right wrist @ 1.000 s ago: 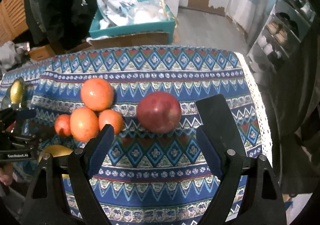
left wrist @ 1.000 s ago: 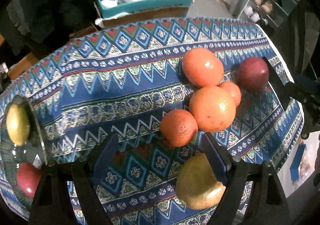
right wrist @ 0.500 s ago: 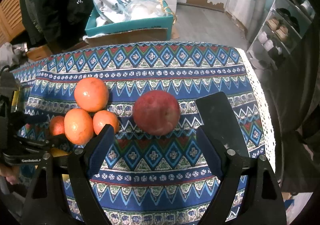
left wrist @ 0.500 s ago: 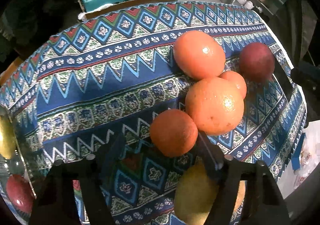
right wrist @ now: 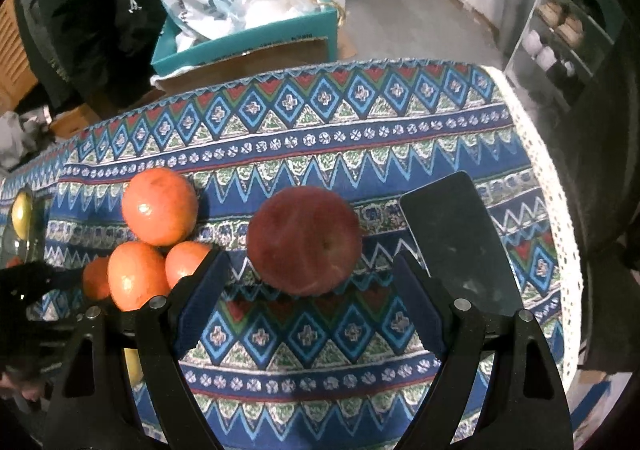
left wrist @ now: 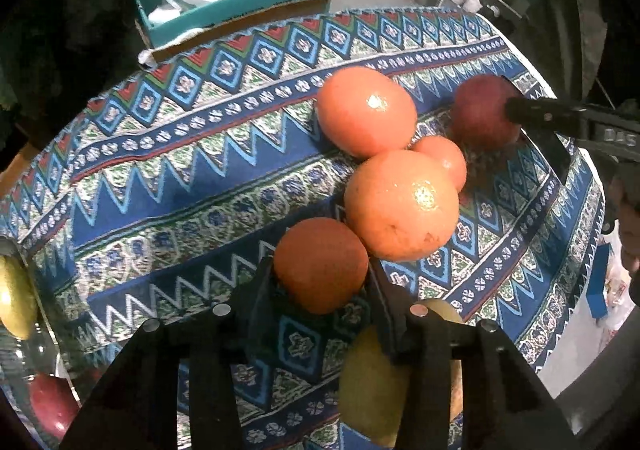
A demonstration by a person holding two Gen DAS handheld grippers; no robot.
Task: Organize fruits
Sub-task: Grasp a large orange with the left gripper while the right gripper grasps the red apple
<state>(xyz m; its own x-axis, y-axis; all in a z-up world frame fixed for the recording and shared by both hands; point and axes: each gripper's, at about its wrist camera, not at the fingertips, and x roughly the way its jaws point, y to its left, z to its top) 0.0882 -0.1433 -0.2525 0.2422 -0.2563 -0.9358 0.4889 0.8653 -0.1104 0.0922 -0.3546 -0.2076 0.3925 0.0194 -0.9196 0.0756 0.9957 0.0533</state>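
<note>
Several oranges and a red apple (right wrist: 304, 240) lie on a patterned blue tablecloth (left wrist: 180, 178). My left gripper (left wrist: 320, 286) has closed its fingers onto a small dark orange (left wrist: 320, 264), which rests on the cloth. Beside it are a large orange (left wrist: 401, 204), another large orange (left wrist: 366, 110) and a small one (left wrist: 442, 160). A yellow fruit (left wrist: 372, 382) lies under the left gripper's right finger. My right gripper (right wrist: 310, 276) is open with the red apple between its fingertips. The apple also shows in the left wrist view (left wrist: 480, 112).
A glass bowl (left wrist: 28, 350) at the far left holds a yellow fruit (left wrist: 14, 300) and a red one (left wrist: 52, 404). A dark flat object (right wrist: 456, 238) lies on the cloth right of the apple. A teal box with bags (right wrist: 248, 38) stands beyond the table's far edge.
My left gripper moved forward and closed its fingers onto the small dark orange. My right gripper moved forward so the apple now sits between its open fingertips.
</note>
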